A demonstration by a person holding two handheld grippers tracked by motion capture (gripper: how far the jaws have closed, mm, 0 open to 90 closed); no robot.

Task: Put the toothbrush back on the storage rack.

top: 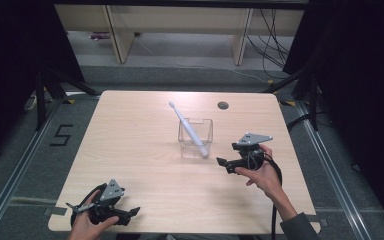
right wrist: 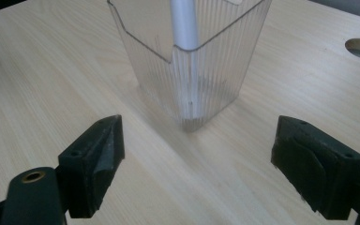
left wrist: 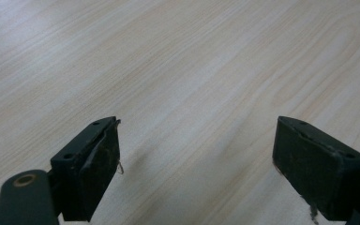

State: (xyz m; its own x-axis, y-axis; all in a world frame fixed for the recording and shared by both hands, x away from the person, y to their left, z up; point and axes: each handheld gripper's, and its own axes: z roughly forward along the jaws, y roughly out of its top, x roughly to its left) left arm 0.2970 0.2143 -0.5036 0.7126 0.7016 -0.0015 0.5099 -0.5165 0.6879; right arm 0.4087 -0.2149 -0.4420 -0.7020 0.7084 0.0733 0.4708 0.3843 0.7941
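A clear ribbed square cup stands near the middle of the wooden table. A white electric toothbrush leans in it, head up and tilted to the far left. My right gripper is open just right of the cup, held in a hand, with nothing between its jaws. In the right gripper view the cup stands a short way ahead of that gripper, with the toothbrush handle inside. My left gripper is open at the table's near left edge, over bare wood.
A round cable hole sits in the table's far right part. Black curtains and stands flank both sides, and wooden furniture legs and cables lie on the floor beyond the far edge.
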